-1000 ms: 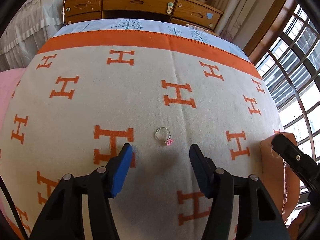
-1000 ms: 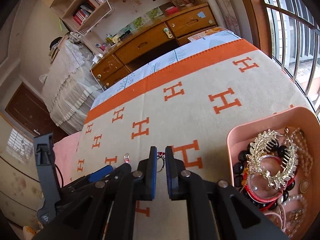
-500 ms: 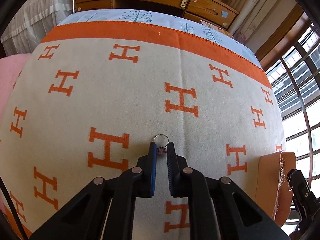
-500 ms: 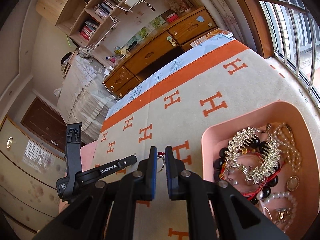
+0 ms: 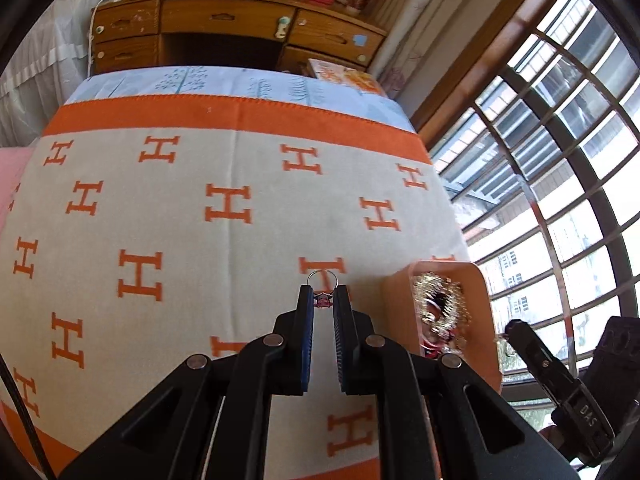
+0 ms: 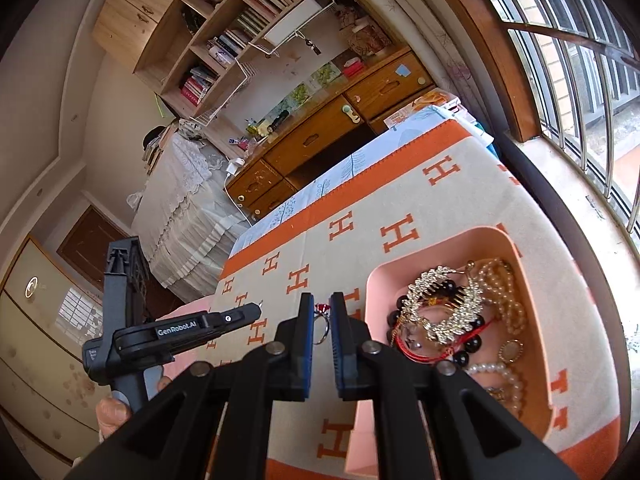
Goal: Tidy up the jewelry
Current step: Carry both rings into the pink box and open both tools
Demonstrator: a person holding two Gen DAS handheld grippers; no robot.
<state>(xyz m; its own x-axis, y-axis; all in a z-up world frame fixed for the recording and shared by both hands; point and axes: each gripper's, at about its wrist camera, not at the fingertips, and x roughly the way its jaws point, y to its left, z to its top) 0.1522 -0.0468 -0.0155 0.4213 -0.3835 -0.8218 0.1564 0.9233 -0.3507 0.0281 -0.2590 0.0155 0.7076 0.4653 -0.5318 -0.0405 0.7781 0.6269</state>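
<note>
Rings are what both tongs carry now. Nearest, the left tongs (image 5: 323, 298) are pinched almost shut on a silver ring with a pink stone (image 5: 322, 289), its band poking out past the tips; a second ago these jaws stood wide with that ring lying loose on the blanket, so the pickup has just been made and the ring is now lifted clear of the bed. The right tongs (image 6: 321, 309) remain clamped on a second ring with a red stone (image 6: 321, 317), its band hanging between the pads. Just beyond and to the right of both sits the pink tray (image 6: 448, 246), near the bed's window-side edge, already heaped with a rhinestone hair comb (image 6: 444, 300), pearl strands and dark beads. Both tongs have drawn nearer to it. The orange-and-cream H-patterned blanket (image 5: 192, 184) stretches away toward the bed's far edge, with a wooden desk (image 5: 224, 28) behind. Judging by this, dropping both rings into the tray is the next step.
</note>
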